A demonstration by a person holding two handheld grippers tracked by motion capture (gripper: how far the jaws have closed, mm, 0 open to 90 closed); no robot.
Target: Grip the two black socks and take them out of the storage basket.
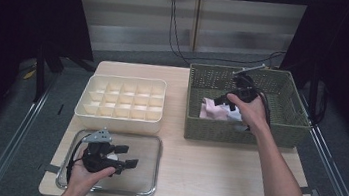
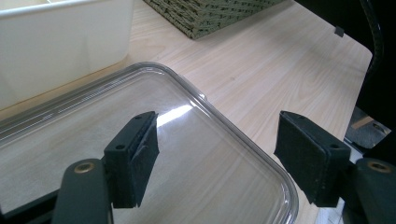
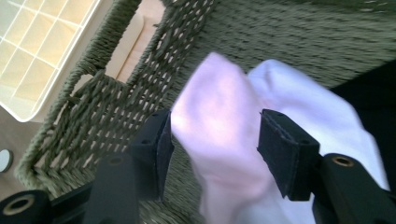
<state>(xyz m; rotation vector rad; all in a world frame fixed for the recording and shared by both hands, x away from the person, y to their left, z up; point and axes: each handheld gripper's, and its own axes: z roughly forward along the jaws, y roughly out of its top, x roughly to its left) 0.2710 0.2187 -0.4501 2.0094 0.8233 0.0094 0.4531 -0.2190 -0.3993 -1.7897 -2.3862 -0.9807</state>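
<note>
We see the worktop (image 1: 215, 163) evenly lit from above, while the upper corners of the high view sink into black. Glare streaks the metal tray (image 2: 196, 100) at centre in the left gripper view. Motion blur softens the pink cloth (image 3: 219, 135) in the right gripper view.

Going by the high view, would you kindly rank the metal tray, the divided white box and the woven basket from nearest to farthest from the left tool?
1. Metal tray, directly beneath the left tool.
2. Divided white box, just beyond the tray.
3. Woven basket, far right.
</note>
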